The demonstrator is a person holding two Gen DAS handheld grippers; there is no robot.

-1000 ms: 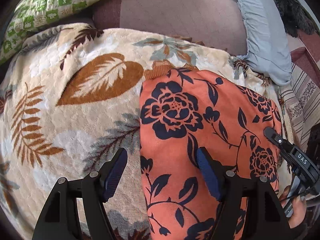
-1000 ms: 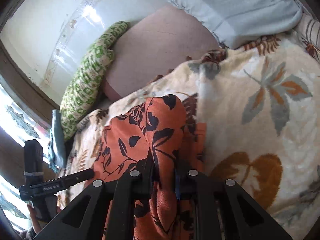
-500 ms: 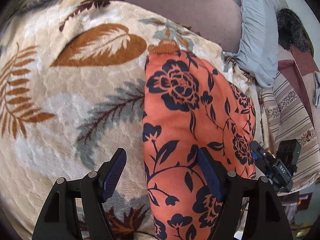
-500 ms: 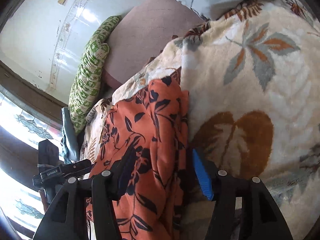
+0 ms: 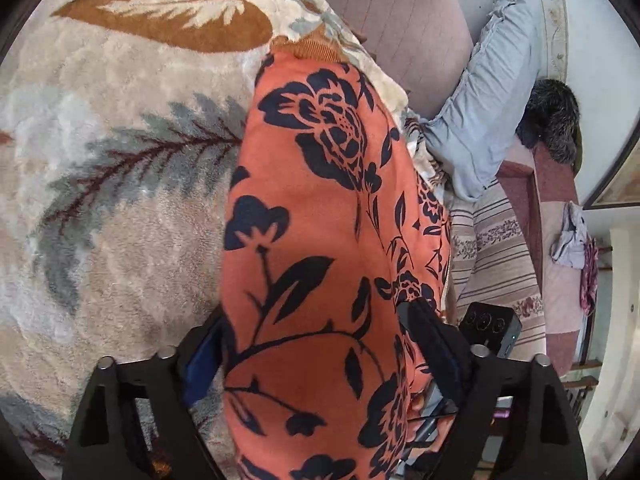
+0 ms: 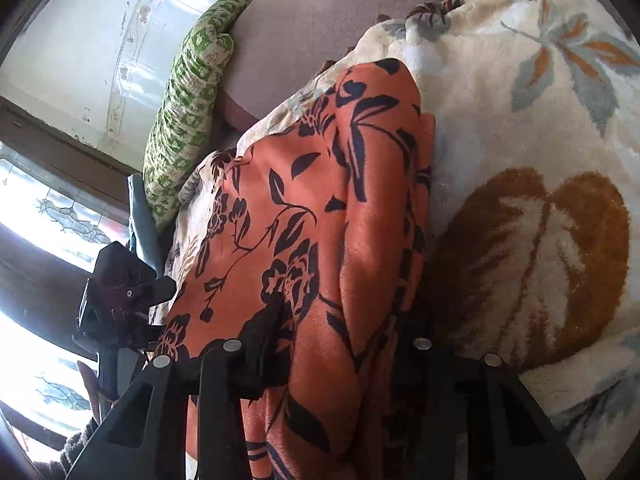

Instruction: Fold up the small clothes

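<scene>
Two grips closing on the orange garment [image 5: 320,240]: left hand-held gripper [image 5: 320,360] wide, right hand-held gripper [image 6: 340,344] narrower; pinch near edge only, avoid blanket [image 5: 120,200].

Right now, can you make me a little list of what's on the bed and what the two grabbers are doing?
cloth: orange cloth with dark blue flowers, lying folded lengthwise
under it: fluffy cream blanket with leaf pictures
left gripper: jaws either side of the cloth's near end, closing a little
right gripper: jaws closing, cloth bunched between them
pillows: green-patterned pillow, pale blue pillow
also there: dark furry thing beyond the blue pillow
</scene>
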